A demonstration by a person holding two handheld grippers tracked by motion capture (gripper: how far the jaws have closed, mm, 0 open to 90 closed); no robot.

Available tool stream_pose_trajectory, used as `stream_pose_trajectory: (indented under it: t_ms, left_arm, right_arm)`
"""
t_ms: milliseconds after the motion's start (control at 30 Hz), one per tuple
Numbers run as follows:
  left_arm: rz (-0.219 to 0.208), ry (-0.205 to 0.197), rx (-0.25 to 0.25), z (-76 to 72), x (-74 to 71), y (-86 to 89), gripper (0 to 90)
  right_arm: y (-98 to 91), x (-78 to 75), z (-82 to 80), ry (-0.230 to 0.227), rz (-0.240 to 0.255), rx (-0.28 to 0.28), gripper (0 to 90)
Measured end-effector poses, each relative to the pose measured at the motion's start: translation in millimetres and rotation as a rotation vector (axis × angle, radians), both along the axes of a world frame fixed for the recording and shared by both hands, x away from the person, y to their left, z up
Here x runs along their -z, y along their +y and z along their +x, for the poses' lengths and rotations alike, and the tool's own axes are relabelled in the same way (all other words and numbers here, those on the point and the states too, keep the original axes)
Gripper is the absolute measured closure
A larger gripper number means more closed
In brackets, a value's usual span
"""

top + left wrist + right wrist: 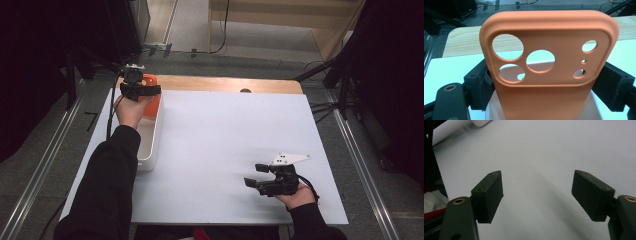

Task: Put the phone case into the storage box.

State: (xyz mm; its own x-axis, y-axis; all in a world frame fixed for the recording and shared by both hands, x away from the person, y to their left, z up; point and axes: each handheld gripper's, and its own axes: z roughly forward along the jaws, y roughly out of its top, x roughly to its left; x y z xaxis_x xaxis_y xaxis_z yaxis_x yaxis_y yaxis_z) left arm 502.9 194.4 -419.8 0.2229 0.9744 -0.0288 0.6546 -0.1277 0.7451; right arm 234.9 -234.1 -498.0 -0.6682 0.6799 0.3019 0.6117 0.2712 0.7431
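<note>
Left gripper (141, 90), at the far left of the table (225, 150) in the high view, clamped on an orange phone case (549, 65); both black pads (482, 86) pressed against the case's long edges in the left gripper view. Case held upright above the white bin (150, 145), camera end uppermost, partly hidden behind the gripper in the high view (151, 85). Raised rounded frame around the camera cut-outs: three large round holes grouped on one side, two smaller ones and a pinhole on the other. Looked for a brand, a logo or lettering on the facing surface of the case; found none legible, only plain matte orange. White bin sat along the left edge of the table, long side running away from the person, a corner of it also caught at the top of the right gripper view (480, 122).

Right gripper (257, 175), near the front right of the table, well apart from the case and the bin. Jaws spread wide, nothing between them, just bare white tabletop (536, 157) under the pads in the right gripper view. Grey three-cornered plate on top of it, unmarked as far as could be told. No readable writing on either gripper, the bin or the table.
</note>
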Motion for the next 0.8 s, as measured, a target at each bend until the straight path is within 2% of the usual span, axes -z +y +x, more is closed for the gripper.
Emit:
stream_pose_trajectory:
  t_ms: [200, 367, 433, 533, 800]
  left_arm:
    - [0.006, 0.011, -0.003, 0.1, 0.5, -0.3, 13.9]
    - [-0.012, -0.003, 0.014, -0.7, -2.3, 0.1, 9.3]
    - [0.006, -0.004, 0.016, -0.8, -2.5, 0.0, 6.0]
    - [0.002, -0.003, 0.015, -0.7, -2.7, 0.9, 2.8]
    - [-0.008, 0.002, 0.037, -3.2, -8.6, 4.2, 2.7]
  right_arm:
    - [0.0, 0.4, -0.1, 0.003, 0.0, -0.003, 23.9]
    - [0.0, 0.3, -0.4, 0.005, 0.001, -0.002, 23.8]
    - [0.1, 0.4, -0.5, 0.005, -0.001, -0.003, 23.8]
    - [0.2, 0.4, -0.5, 0.004, -0.001, -0.004, 23.8]
    - [0.7, 0.7, -0.2, 0.009, -0.002, -0.004, 23.8]
